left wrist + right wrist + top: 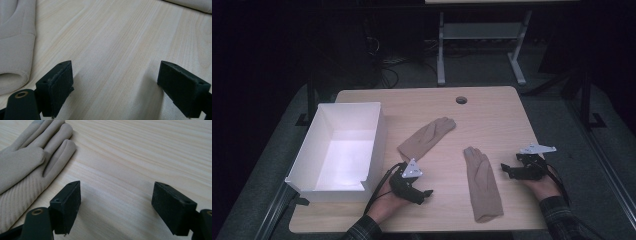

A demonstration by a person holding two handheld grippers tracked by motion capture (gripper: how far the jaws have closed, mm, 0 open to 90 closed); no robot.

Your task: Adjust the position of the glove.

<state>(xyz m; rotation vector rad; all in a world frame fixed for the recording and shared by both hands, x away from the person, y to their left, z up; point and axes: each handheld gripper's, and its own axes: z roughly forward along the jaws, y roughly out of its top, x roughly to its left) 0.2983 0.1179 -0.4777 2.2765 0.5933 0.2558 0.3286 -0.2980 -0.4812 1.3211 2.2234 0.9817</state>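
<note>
Two beige gloves lie flat on a wooden table; the left gripper, jaws spread wide and empty, rests just below the far glove; the right gripper, equally agape, sits beside the near glove; a white box stands at left.

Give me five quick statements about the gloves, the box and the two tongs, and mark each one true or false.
1. Two beige gloves lie on the table: the far glove and the near glove. True.
2. The white box holds a glove. False: its inside looks bare.
3. The left tongs are shut on a glove. False: the jaws stand open over bare wood.
4. The right tongs are open, beside the near glove. True.
5. The box stands at the table's right edge. False: it stands at the left.
</note>
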